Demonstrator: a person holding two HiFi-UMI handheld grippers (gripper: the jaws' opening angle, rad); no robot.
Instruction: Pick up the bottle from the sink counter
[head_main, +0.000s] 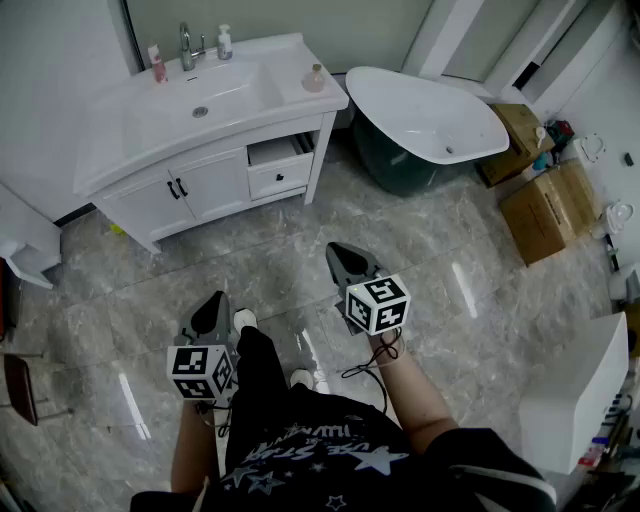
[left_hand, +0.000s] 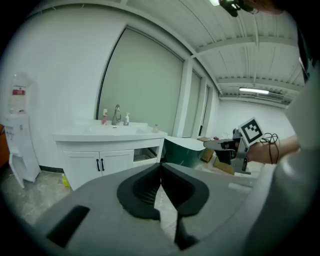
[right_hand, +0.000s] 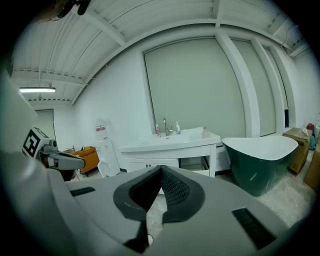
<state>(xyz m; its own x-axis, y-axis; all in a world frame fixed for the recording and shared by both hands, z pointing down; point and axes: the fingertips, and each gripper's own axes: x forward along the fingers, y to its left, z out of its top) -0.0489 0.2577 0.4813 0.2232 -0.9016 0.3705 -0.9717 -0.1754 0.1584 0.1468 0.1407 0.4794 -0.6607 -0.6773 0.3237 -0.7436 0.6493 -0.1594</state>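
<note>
White lacquered wood under a white moulded top is forming the vanity, which is standing across the grey marble-look floor in the head view, well apart from both tools. Three candidates are sitting on its counter. A slim pink bottle and a white pump bottle are flanking the chrome tap, and a squat pinkish bottle is sitting alone at the right end. I cannot tell which one the task means. The left gripper and the right gripper are hovering over the floor, pointing toward the vanity. The sink basin is lying bare, and the half-open drawer is showing nothing I can make out. The white-and-green bathtub is looking empty, and the brown cardboard boxes are hiding whatever is inside.

In the left gripper view, the jaws are meeting at their tips, clenched on nothing, with the vanity showing far beyond them.

In the right gripper view, the jaws are likewise pressing together with nothing between them, and the three bottles are standing small and distant on the counter.

By my reading, the pick-up is barely getting started: the approach, the opening of one pair of jaws, the grasp and the lift are all waiting to be done.
</note>
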